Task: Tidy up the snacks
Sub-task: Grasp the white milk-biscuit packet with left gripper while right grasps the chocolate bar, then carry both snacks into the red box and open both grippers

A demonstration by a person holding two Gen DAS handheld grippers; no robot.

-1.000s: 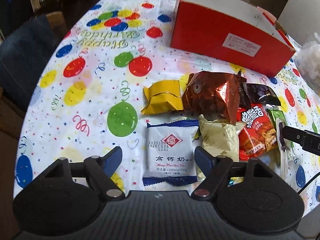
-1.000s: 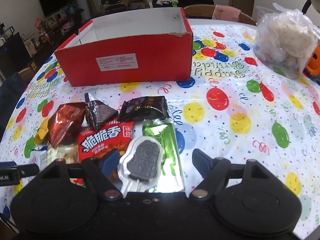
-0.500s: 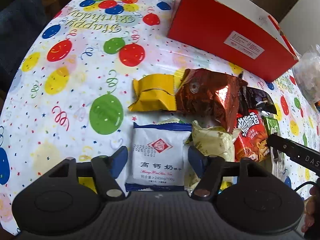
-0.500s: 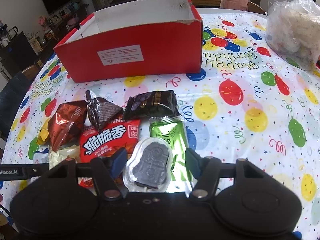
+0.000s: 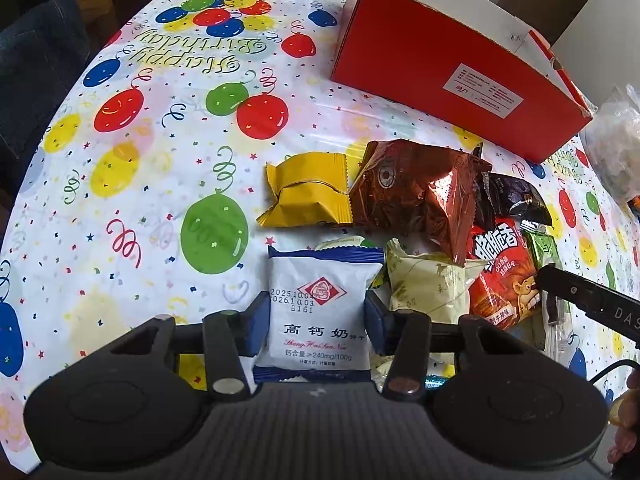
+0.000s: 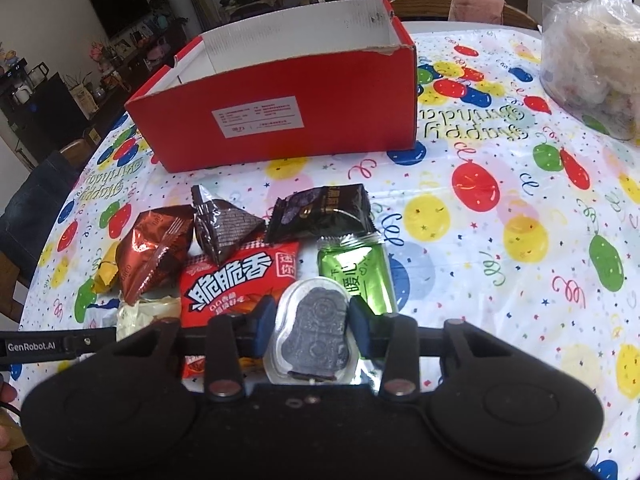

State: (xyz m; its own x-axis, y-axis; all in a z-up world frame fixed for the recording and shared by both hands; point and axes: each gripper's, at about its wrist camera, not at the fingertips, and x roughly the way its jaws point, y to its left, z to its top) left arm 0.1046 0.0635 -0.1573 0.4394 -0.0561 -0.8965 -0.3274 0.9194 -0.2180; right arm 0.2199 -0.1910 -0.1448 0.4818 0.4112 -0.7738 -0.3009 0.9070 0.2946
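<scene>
My left gripper (image 5: 316, 320) is shut on a white and blue milk-biscuit packet (image 5: 320, 312), its blue pads pressing both sides. My right gripper (image 6: 312, 320) is shut on a clear blister pack holding a grey minion-shaped candy (image 6: 314, 332). An open red box (image 6: 280, 112) with a white inside stands beyond the snack pile; it also shows in the left wrist view (image 5: 452, 72). Loose snacks lie between: a yellow packet (image 5: 308, 196), a copper foil bag (image 5: 416, 196), a cream packet (image 5: 428, 284), a red packet (image 6: 240, 280), a green packet (image 6: 356, 276) and two dark packets (image 6: 320, 212).
The round table wears a balloon-print birthday cloth (image 6: 500, 240). A clear plastic bag of white stuff (image 6: 592, 52) sits at the far right. Chairs stand around the table edge (image 5: 44, 52). The right gripper's finger shows at the right of the left wrist view (image 5: 580, 296).
Both grippers moved forward and their jaws closed: the left onto the white milk-biscuit packet, the right onto the minion candy blister pack.
</scene>
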